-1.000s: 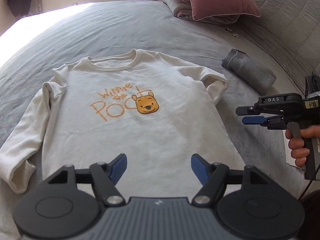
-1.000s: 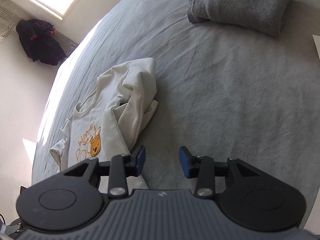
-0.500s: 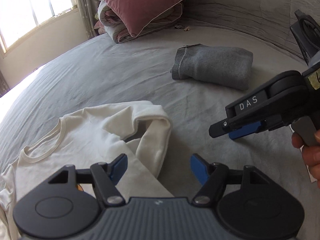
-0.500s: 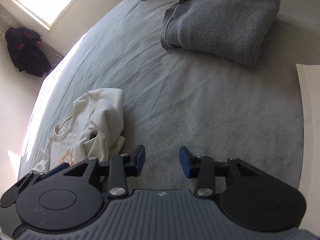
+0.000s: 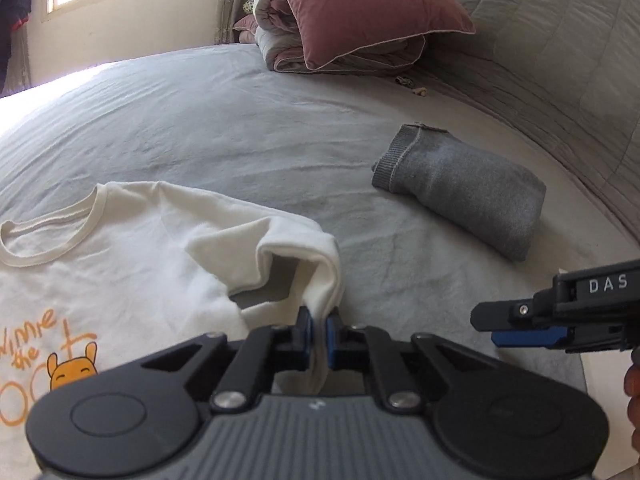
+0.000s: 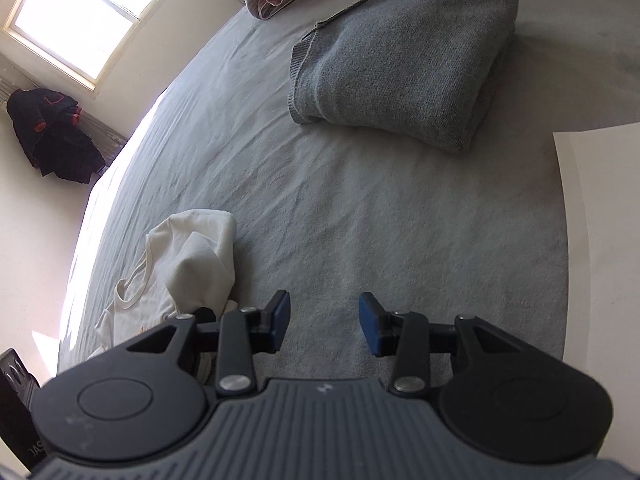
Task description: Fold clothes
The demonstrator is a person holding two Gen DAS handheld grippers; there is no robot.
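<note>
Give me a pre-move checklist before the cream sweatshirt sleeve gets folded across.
1. Left tool pinching sleeve of the cream Winnie-the-Pooh sweatshirt: ok.
2. Right tool empty, jaws apart: ok.
3. Right tool clear of the sleeve: ok.
4. Folded grey knit sweater apart from the sweatshirt: ok.
5. Sweatshirt's other sleeve lying flat: cannot tell, out of view.
6. Grey bedsheet beside the sweatshirt bare: ok.

Black left gripper (image 5: 319, 330), blue-padded jaws (silver screws), grey ribbed body.
</note>
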